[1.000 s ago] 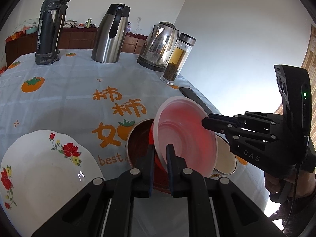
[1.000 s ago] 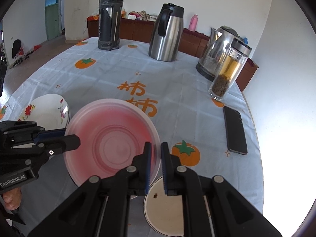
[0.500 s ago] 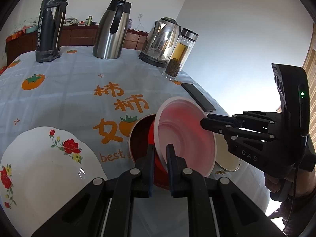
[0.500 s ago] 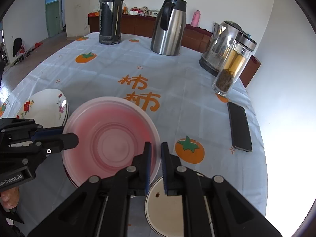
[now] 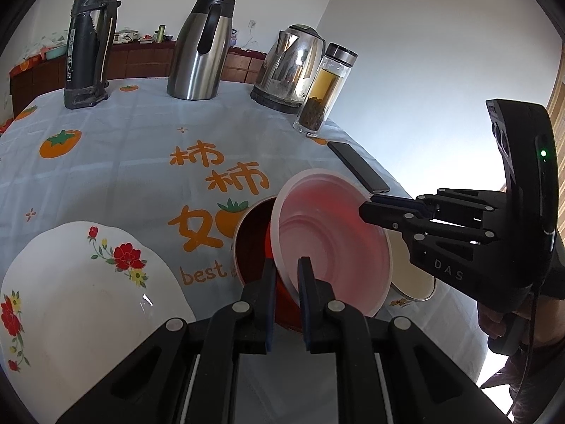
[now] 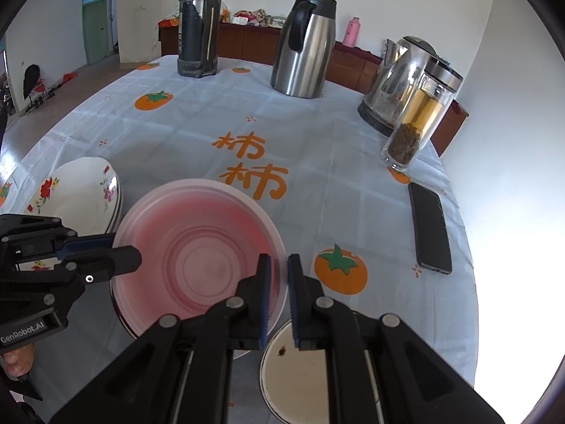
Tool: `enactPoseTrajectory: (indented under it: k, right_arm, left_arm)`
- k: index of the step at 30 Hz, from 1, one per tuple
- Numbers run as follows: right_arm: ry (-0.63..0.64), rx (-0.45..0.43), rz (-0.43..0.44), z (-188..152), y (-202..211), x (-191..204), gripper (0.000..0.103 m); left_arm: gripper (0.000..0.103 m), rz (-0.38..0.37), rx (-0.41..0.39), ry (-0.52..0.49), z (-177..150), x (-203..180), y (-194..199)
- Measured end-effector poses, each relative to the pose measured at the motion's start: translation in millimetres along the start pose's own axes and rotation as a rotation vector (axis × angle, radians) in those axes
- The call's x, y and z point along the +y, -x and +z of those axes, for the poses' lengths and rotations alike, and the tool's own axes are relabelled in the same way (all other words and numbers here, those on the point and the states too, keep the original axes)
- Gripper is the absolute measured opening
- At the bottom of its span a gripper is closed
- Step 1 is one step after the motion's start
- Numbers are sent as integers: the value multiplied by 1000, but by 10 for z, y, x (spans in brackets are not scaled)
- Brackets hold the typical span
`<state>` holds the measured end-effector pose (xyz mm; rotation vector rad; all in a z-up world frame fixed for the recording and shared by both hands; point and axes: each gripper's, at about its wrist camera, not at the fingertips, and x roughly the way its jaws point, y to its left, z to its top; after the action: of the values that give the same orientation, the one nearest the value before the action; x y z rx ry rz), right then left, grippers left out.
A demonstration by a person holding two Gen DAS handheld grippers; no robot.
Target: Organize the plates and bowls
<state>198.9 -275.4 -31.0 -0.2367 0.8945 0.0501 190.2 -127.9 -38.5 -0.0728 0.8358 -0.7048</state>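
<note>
— Where is the pink bowl (image 6: 197, 254), and what has changed?

— Nothing I can see since a second ago; I hold it tilted over the dark red bowl (image 5: 254, 243); my left gripper (image 5: 286, 265) is clamped narrow on its near rim, my right gripper (image 6: 279, 265) pinches the opposite rim.

— Your hands?

— Both angle downward, fingers meeting across the pink bowl; a hand (image 5: 494, 321) grips the right handle.

— Around it?

— The flowered plate (image 5: 81, 296) lies left of the pink bowl, the white enamel bowl (image 6: 300, 371) just beside it on the right; the phone (image 6: 430, 226), tea bottle (image 6: 416, 123) and kettle (image 5: 293, 67) stand beyond on the persimmon tablecloth (image 6: 317, 141).
</note>
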Motion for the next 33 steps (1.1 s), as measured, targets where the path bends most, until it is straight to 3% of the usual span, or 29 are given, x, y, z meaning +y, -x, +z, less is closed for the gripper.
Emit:
enactPoseTrajectory:
  k: [17, 33]
  right_arm:
    - [7, 32, 6, 4, -147, 21, 10]
    - [45, 68, 5, 18, -185, 35, 9]
  left_arm:
    - [14, 32, 9, -27, -17, -23, -26]
    - [14, 15, 6, -10, -11, 23, -51]
